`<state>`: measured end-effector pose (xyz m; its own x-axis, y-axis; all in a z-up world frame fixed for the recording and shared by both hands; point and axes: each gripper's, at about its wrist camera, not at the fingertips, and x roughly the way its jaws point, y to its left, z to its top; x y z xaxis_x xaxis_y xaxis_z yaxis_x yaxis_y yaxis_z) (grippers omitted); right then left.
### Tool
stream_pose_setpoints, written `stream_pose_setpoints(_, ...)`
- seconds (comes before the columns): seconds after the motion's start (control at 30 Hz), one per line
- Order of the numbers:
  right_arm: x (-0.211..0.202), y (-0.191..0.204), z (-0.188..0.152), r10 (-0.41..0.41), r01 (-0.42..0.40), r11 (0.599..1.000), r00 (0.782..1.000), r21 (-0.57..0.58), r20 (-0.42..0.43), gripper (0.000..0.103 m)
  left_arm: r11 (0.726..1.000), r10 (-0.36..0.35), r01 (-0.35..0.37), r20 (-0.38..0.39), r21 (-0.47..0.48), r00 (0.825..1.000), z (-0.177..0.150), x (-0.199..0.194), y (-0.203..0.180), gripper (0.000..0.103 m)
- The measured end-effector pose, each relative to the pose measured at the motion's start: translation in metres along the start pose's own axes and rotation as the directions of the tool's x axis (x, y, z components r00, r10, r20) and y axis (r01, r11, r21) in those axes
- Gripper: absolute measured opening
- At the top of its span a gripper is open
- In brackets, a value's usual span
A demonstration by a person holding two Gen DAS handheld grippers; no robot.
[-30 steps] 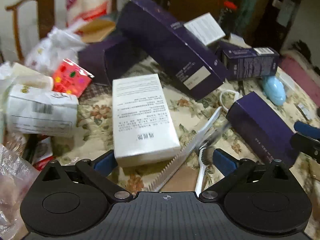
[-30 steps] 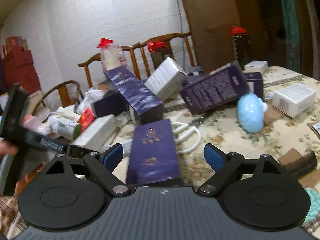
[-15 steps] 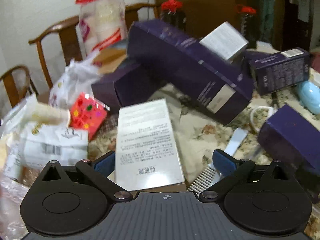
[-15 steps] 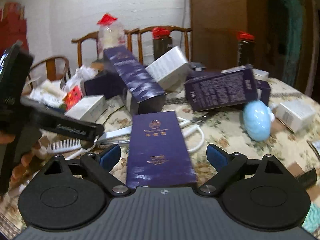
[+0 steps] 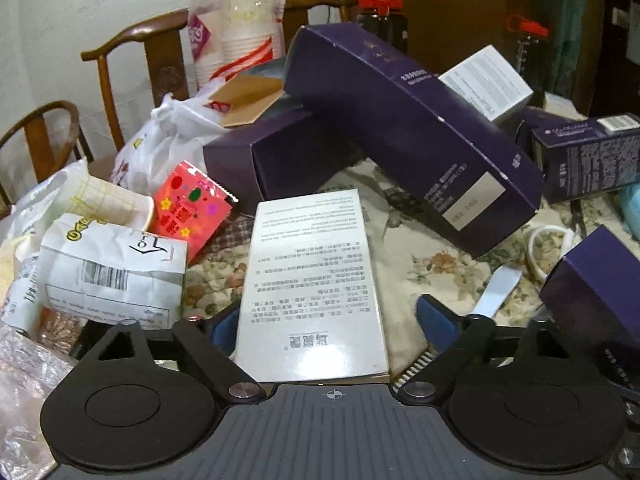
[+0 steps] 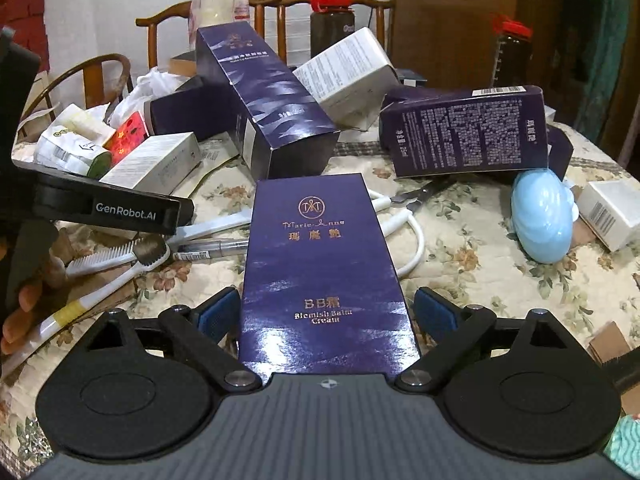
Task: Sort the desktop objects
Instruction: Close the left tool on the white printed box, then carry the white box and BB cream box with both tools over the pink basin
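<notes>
A white printed carton (image 5: 316, 276) lies flat on the floral cloth between the fingers of my left gripper (image 5: 330, 322). Its jaws are closing: the left pad is at the carton's edge and a gap still shows on the right. A glossy purple cream box (image 6: 320, 264) lies lengthwise between the fingers of my right gripper (image 6: 326, 314). Those jaws are narrowing slightly, with both blue pads just beside the box's long sides. The left device's black body (image 6: 104, 208) and a hand (image 6: 20, 304) show at the left of the right wrist view.
Several purple boxes (image 5: 400, 120) and a white one are piled behind. A paper bag (image 5: 112, 272) and a red packet (image 5: 188, 204) lie left. Toothbrushes (image 6: 120, 252), scissors (image 6: 424, 194), a comb (image 5: 416, 364) and a pale blue shell-shaped item (image 6: 544, 216) lie about. Wooden chairs stand behind.
My left gripper tilted up and slid over the white carton, which now sits between narrower jaws. My right gripper moved further along the purple box, which now fills the gap between its pads.
</notes>
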<state>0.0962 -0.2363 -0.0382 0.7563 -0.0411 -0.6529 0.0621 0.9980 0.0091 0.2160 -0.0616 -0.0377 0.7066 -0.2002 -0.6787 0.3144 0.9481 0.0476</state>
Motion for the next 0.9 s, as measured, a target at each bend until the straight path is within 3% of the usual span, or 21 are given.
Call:
stream_pose_setpoints(0.03, -0.001, 0.000, -0.001, -0.003, 0.003, 1.000, 1.000, 0.003, 0.007, 0.088, 1.000, -0.002, 0.002, 0.005, 0.000, 1.000, 0.000, -0.001, 0.000, 0.083)
stream_pose_setpoints(0.1, -0.002, 0.000, 0.001, -0.018, 0.018, 1.000, 1.000, -0.006, 0.021, 0.070, 1.000, 0.004, -0.004, 0.014, 0.010, 1.000, -0.001, -0.002, -0.002, 0.082)
stream_pose_setpoints(0.13, -0.004, -0.001, 0.001, -0.006, 0.006, 1.000, 1.000, -0.005, 0.023, 0.069, 1.000, 0.005, -0.005, 0.020, 0.012, 1.000, -0.001, -0.003, -0.002, 0.081)
stream_pose_setpoints(0.5, -0.026, 0.003, 0.001, -0.016, 0.016, 1.000, 0.995, -0.001, 0.099, 0.068, 0.999, 0.003, -0.007, 0.091, 0.040, 0.996, -0.002, -0.027, -0.006, 0.073)
stream_pose_setpoints(0.53, -0.030, 0.004, 0.002, -0.017, 0.018, 1.000, 0.994, -0.007, 0.111, 0.068, 0.999, 0.006, -0.010, 0.097, 0.040, 0.995, -0.001, -0.029, -0.007, 0.064)
stream_pose_setpoints(0.63, -0.040, 0.004, 0.006, -0.009, 0.010, 1.000, 0.991, -0.007, 0.131, 0.068, 0.999, -0.044, 0.044, 0.096, 0.003, 0.994, 0.001, -0.037, -0.002, 0.064)
stream_pose_setpoints(0.9, -0.060, -0.002, 0.005, 0.017, -0.023, 0.999, 0.985, 0.031, 0.171, 0.068, 0.999, -0.033, 0.034, 0.132, -0.006, 0.991, -0.008, -0.066, 0.000, 0.064)
